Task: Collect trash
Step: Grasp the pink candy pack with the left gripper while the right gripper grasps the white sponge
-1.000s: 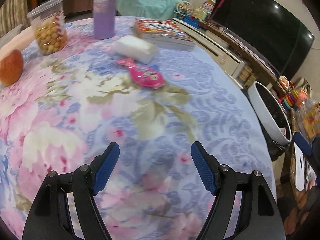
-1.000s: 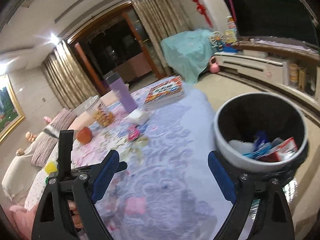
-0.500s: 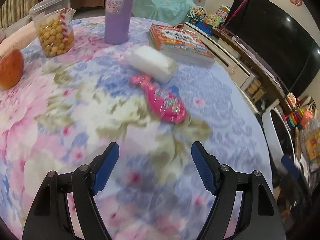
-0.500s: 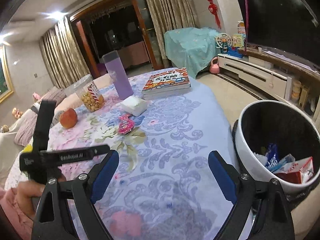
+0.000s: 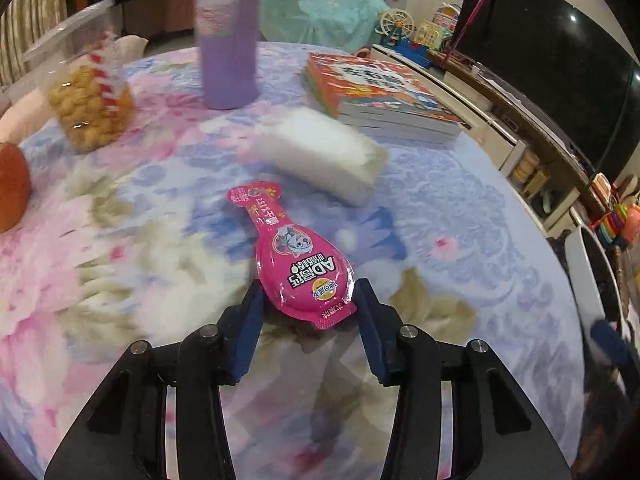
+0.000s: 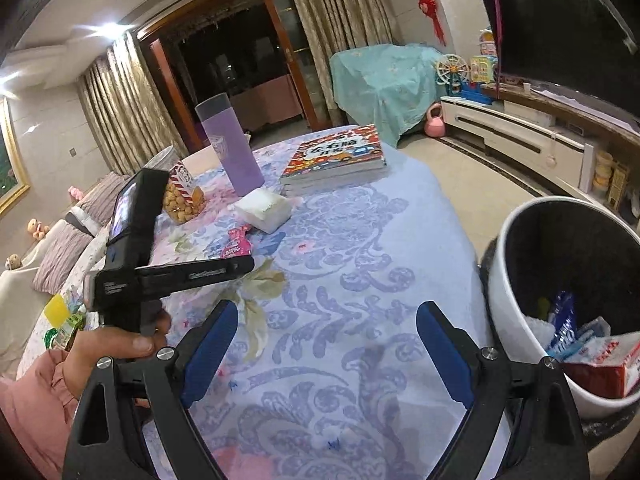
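A pink snack wrapper (image 5: 296, 256) lies flat on the floral tablecloth (image 5: 440, 208). My left gripper (image 5: 309, 289) straddles the wrapper's near end. Its jaws are closing, and the blue pads (image 5: 248, 316) sit right at the wrapper's edges without squeezing it. The right wrist view shows the same wrapper (image 6: 237, 244) just past the left gripper (image 6: 192, 274), which a hand holds. My right gripper (image 6: 328, 312) hovers open over the cloth with nothing between its fingers. At the table's right edge stands a white trash bin (image 6: 516, 248) holding several wrappers.
Beyond the wrapper are a white tissue pack (image 5: 320, 152), a purple bottle (image 5: 228, 40), a stack of books (image 5: 376, 92), a jar of snack balls (image 5: 88, 92) and an orange fruit (image 5: 12, 188). The bin's rim (image 5: 588, 280) shows at the right, with a TV behind.
My left gripper moved forward over the cloth to the pink wrapper, and its jaws narrowed around the near end. The right gripper drifted and tipped down, staying open.
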The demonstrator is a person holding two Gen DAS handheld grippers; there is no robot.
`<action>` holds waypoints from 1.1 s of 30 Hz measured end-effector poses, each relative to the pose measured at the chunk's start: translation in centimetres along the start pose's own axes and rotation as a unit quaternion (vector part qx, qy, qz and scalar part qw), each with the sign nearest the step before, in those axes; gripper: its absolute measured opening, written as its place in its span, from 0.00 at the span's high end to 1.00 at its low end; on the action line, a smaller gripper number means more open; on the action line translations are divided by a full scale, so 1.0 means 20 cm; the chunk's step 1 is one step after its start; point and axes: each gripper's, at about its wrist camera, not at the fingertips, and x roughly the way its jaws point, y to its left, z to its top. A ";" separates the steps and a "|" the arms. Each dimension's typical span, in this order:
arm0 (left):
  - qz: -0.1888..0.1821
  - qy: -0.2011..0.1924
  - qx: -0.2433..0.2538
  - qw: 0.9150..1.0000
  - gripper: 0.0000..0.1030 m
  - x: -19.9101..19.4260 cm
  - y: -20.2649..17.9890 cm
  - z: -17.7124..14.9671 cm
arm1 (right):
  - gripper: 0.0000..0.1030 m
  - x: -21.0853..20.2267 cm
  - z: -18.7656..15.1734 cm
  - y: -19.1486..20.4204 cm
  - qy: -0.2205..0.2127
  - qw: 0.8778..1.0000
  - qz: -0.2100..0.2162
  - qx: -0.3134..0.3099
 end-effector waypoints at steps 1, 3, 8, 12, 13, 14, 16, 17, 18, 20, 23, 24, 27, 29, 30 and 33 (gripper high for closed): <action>-0.005 0.000 -0.003 1.000 0.57 -0.03 0.04 -0.02 | 0.11 0.03 0.01 0.02 0.005 1.000 0.006 -0.005; -0.018 -0.001 -0.007 1.000 0.57 -0.09 0.12 -0.06 | 0.11 0.10 0.02 0.07 0.013 1.000 0.018 -0.015; -0.038 0.007 0.002 0.999 0.57 -0.18 0.29 -0.15 | 0.11 0.33 0.06 0.15 0.044 0.998 0.033 -0.036; -0.042 -0.005 -0.022 0.999 0.56 -0.20 0.39 -0.21 | 0.11 0.50 0.13 0.20 0.067 0.995 0.046 -0.054; -0.041 -0.009 -0.024 0.999 0.56 -0.20 0.39 -0.21 | 0.11 0.53 0.15 0.22 0.069 0.994 0.048 -0.064; -0.036 -0.012 -0.023 0.999 0.56 -0.20 0.38 -0.22 | 0.11 0.57 0.18 0.25 0.068 0.993 0.048 -0.080; -0.017 -0.018 -0.008 1.000 0.55 -0.20 0.34 -0.23 | 0.11 0.63 0.22 0.29 0.071 0.991 0.050 -0.100; -0.011 -0.018 0.001 1.000 0.49 -0.20 0.33 -0.23 | 0.11 0.68 0.24 0.32 0.074 0.990 0.052 -0.111; -0.008 -0.018 0.009 1.000 0.39 -0.20 0.32 -0.23 | 0.11 0.72 0.27 0.33 0.077 0.988 0.055 -0.121; 0.001 -0.018 0.017 1.000 0.30 -0.20 0.30 -0.23 | 0.11 0.80 0.30 0.35 0.081 0.986 0.046 -0.137; 0.002 -0.018 0.003 1.000 0.27 -0.19 0.33 -0.22 | 0.11 0.90 0.36 0.36 0.090 0.984 0.048 -0.147; 0.002 -0.020 -0.006 1.000 0.27 -0.20 0.35 -0.22 | 0.11 0.92 0.37 0.36 0.091 0.983 0.048 -0.150; 0.009 -0.022 -0.020 1.000 0.27 -0.19 0.38 -0.22 | 0.13 0.99 0.40 0.39 0.099 0.980 0.046 -0.166; 0.025 -0.020 -0.021 0.999 0.27 -0.19 0.37 -0.22 | 0.27 1.03 0.40 0.38 0.113 0.979 0.045 -0.161; 0.034 -0.020 -0.019 0.999 0.27 -0.18 0.36 -0.22 | 0.37 1.04 0.40 0.37 0.120 0.979 0.040 -0.157; 0.065 -0.019 -0.022 0.997 0.27 -0.17 0.36 -0.21 | 0.47 0.98 0.38 0.34 0.109 0.984 0.038 -0.137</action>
